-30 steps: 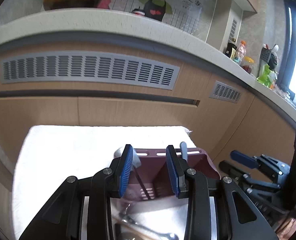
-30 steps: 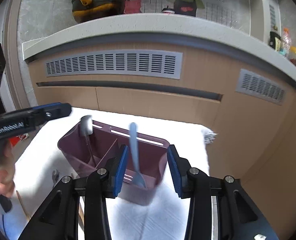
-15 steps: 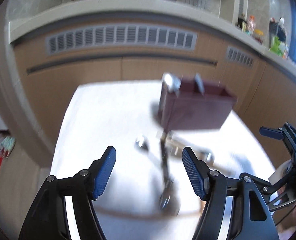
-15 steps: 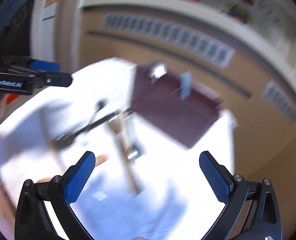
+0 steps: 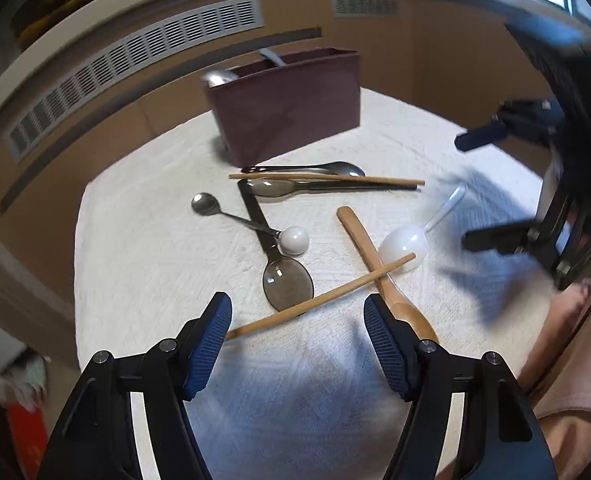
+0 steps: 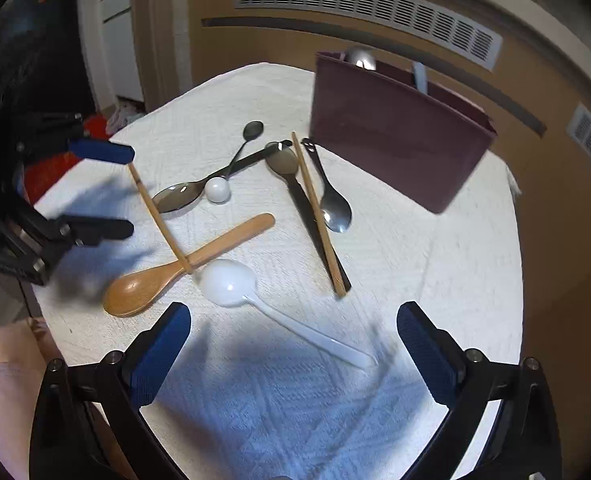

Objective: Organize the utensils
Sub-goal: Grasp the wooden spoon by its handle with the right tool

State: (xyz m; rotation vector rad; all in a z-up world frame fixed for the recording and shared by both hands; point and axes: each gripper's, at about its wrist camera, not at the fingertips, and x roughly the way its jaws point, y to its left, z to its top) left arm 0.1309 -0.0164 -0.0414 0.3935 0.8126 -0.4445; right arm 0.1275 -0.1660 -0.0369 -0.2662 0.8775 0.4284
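Observation:
A maroon utensil holder (image 5: pixel 287 104) (image 6: pixel 395 128) stands at the far side of a white cloth, with a metal spoon (image 5: pixel 217 77) and a pale blue handle (image 5: pixel 271 57) sticking out. Loose on the cloth lie a wooden spoon (image 5: pixel 379 272) (image 6: pixel 183 268), a white plastic spoon (image 5: pixel 411 240) (image 6: pixel 255 296), two chopsticks (image 5: pixel 323 300) (image 6: pixel 317 208), a ball-ended spoon (image 5: pixel 251 224) and dark spoons (image 5: pixel 287 280). My left gripper (image 5: pixel 297 344) is open and empty above the near chopstick. My right gripper (image 6: pixel 293 356) is wide open and empty over the white spoon's handle.
The white cloth (image 5: pixel 135 280) covers a small table in front of wooden kitchen cabinets with grey vent grilles (image 6: pixel 367 8). The right gripper shows at the right in the left wrist view (image 5: pixel 535 184); the left gripper shows at the left in the right wrist view (image 6: pixel 55 184).
Both grippers have pulled back from the holder and opened wide. The loose utensils on the cloth have come into view below them.

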